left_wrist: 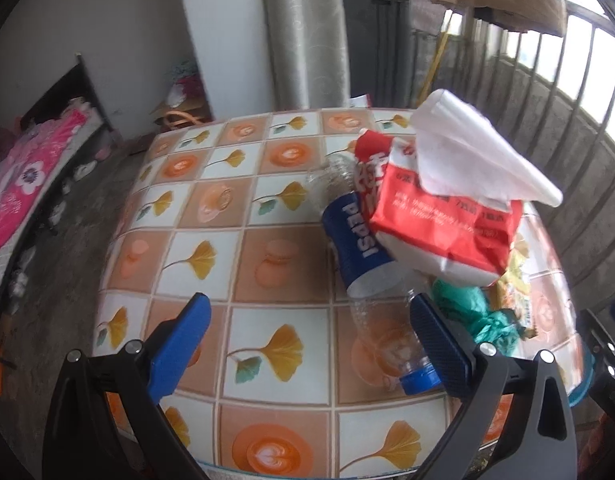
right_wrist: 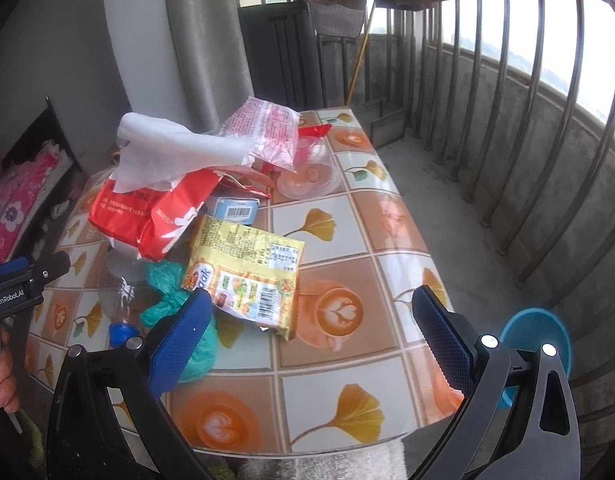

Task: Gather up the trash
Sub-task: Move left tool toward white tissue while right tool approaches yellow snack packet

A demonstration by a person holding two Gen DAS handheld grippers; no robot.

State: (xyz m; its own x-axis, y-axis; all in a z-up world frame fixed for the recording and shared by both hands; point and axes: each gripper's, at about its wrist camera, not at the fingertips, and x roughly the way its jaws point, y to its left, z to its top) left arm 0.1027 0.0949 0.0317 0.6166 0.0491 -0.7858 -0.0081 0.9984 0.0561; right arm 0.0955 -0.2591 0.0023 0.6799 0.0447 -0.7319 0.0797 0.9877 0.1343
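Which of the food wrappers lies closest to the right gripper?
The yellow snack packet with barcodes, lying flat beside the right gripper's near finger; the pink-printed clear wrapper sits farther back atop the pile.

Left wrist view: above table [left_wrist: 267,408] near edge, facing far edge, close. Right wrist view: same near edge, further right, facing railing. Both share red tissue pack [left_wrist: 447,220] [right_wrist: 147,216].

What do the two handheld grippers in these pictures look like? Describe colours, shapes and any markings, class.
Both the left gripper and the right gripper have curved black arms with silver round pivot bolts. Each carries two flat blue fingers whose inner faces have a fine dotted grip texture. Seen from the right wrist view, the left gripper's black body bears white "GenRobot.AI" lettering. No cables or sleeves are visible.
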